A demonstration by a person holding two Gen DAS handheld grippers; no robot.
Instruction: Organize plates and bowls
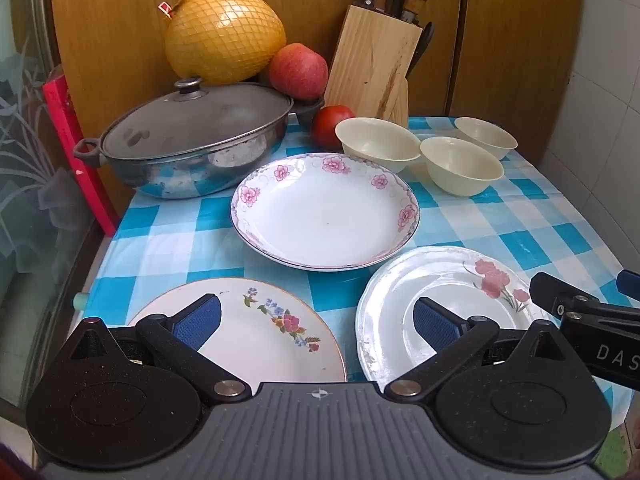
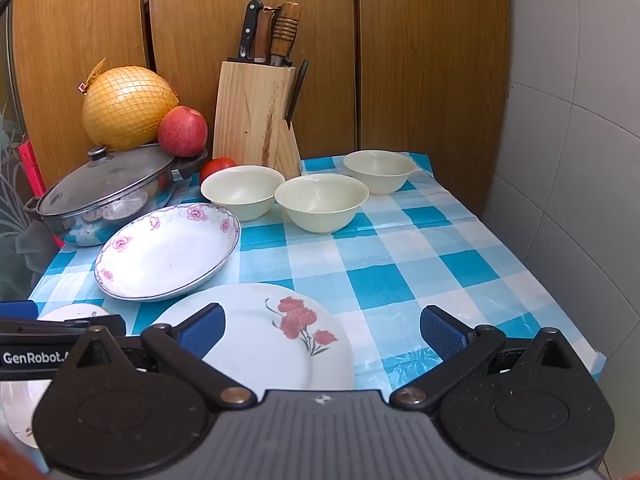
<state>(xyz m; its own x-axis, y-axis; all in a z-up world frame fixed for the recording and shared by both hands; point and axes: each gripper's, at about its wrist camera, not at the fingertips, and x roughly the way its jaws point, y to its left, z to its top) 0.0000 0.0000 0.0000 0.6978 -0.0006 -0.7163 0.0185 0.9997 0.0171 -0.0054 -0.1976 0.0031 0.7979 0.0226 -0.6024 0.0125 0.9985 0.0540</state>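
Your left hand-held gripper (image 1: 316,320) and right hand-held gripper (image 2: 322,330) both stand wide and hold nothing, hovering over the near edge of the table (image 2: 460,264). Three plates lie apart — one near left (image 1: 256,332), one near right (image 1: 444,304), one deeper in the middle (image 1: 324,212). Three cream bowls (image 2: 320,202) sit at the far right, in front of the knife block (image 2: 256,116).

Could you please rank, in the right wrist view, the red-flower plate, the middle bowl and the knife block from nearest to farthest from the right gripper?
1. Red-flower plate, under the right gripper, left of centre.
2. Middle bowl, mid-table.
3. Knife block, at the back by the wooden panels.
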